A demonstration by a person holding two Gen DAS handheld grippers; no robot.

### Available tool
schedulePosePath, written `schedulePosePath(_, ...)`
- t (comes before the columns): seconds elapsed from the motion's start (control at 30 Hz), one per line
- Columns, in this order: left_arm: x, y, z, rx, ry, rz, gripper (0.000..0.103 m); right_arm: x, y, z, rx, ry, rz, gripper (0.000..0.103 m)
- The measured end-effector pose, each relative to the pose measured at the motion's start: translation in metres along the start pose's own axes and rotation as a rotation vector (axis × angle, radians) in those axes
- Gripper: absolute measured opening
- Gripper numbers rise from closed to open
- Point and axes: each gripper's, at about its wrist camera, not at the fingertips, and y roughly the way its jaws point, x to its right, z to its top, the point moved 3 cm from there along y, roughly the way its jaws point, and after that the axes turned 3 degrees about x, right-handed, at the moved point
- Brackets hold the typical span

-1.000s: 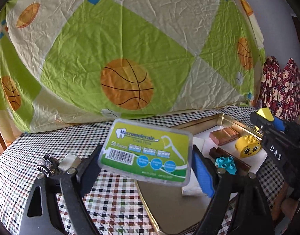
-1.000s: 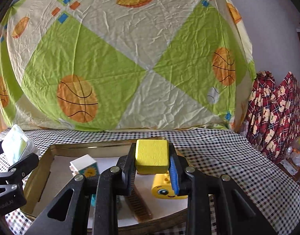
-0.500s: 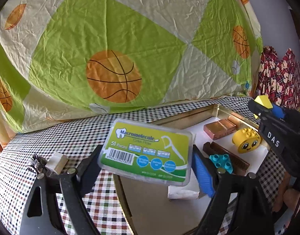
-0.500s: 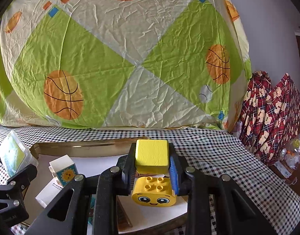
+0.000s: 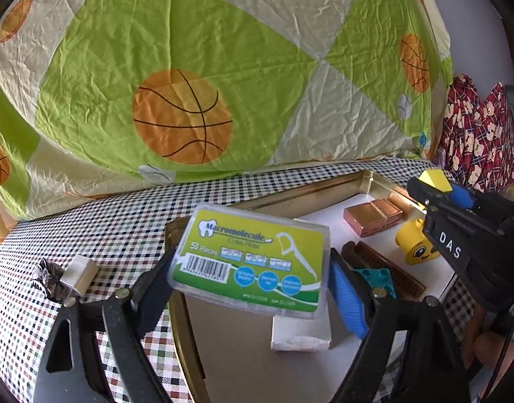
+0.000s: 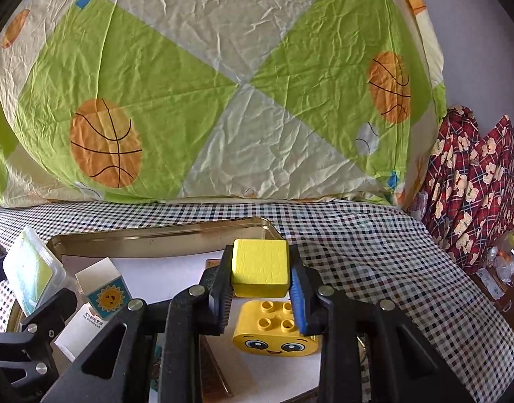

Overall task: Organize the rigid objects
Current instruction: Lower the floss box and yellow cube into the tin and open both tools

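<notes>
The left gripper (image 5: pixel 253 268) is clamping a floss pick box (image 5: pixel 251 262) between its 2 fingers, holding it over the near left corner of the gold tray (image 5: pixel 186 332). The right gripper (image 6: pixel 260 285) is pinching a yellow cube (image 6: pixel 260 265) above the tray's right side, directly over a yellow smiley brick (image 6: pixel 277 330) lying inside. A white sun-print box (image 6: pixel 104 294) is sitting toward the tray's left, and copper blocks (image 5: pixel 372 215) are resting near its far edge.

Both views are brightly and evenly lit by daylight; shadows are soft. Strong fisheye bending and dark vignetting are seen at the corners. Glare is caught on the gold tray (image 5: pixel 327 192) rim, and sharpness is kept throughout
</notes>
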Motion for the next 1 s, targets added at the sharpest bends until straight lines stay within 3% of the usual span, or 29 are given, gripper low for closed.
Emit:
schedulePosePath(0.8, 0.004, 0.012, 0.0, -0.088, 0.042, 0.095, 0.085, -0.017, 0.022, -0.005, -0.111, -0.075, 0.033, 0.031)
schedulePosePath(1.0, 0.008, 0.013, -0.001, -0.075, 0.082, 0.107, 0.086, -0.02, 0.026, -0.006, -0.135, -0.088, 0.064, 0.031)
